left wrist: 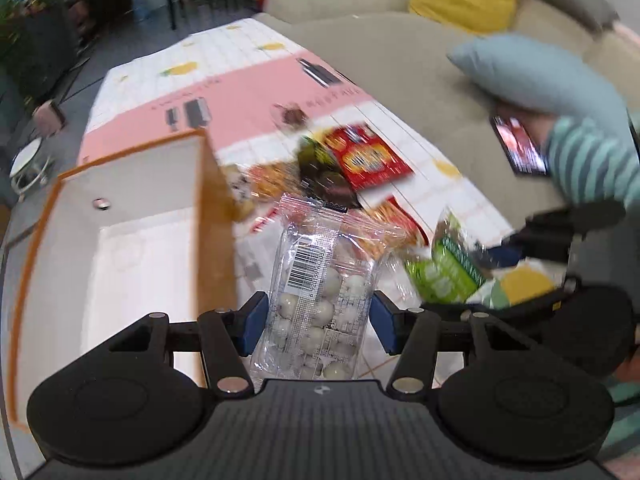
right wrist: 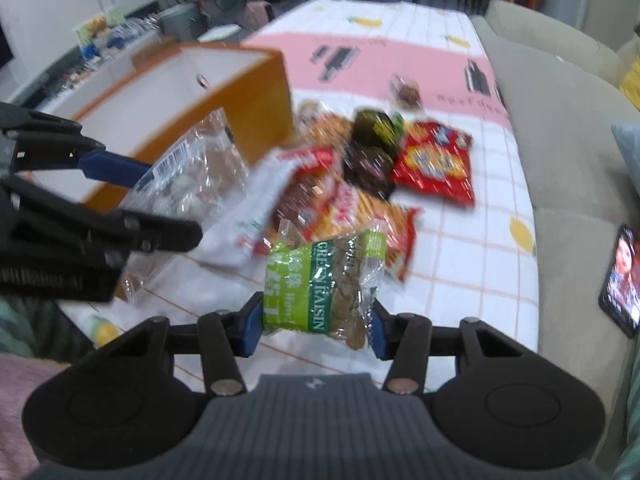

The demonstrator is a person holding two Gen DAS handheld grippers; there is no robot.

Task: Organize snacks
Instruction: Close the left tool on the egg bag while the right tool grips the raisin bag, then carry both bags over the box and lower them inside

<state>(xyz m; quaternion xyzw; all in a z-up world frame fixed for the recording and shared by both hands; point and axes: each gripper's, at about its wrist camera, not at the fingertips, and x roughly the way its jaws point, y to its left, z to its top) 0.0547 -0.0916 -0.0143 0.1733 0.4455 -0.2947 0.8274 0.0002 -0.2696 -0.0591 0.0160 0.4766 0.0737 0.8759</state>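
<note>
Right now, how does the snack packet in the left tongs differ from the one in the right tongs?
The clear plastic packet of white round candies in the left tongs is see-through and has a barcode strip; the green-labelled raisin packet in the right tongs carries a printed band reading GREEN RAISIN. The candy packet looks long and narrow, the raisin packet squat and bulging. Both are gripped at their sides, lifted above the tablecloth, beside the orange-edged white box.

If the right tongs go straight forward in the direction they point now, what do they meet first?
The right tongs, shut on the green raisin bag, would probably meet the orange-striped snack bag first, then the red cracker bag. Depth is unclear; held high, they may pass above.
</note>
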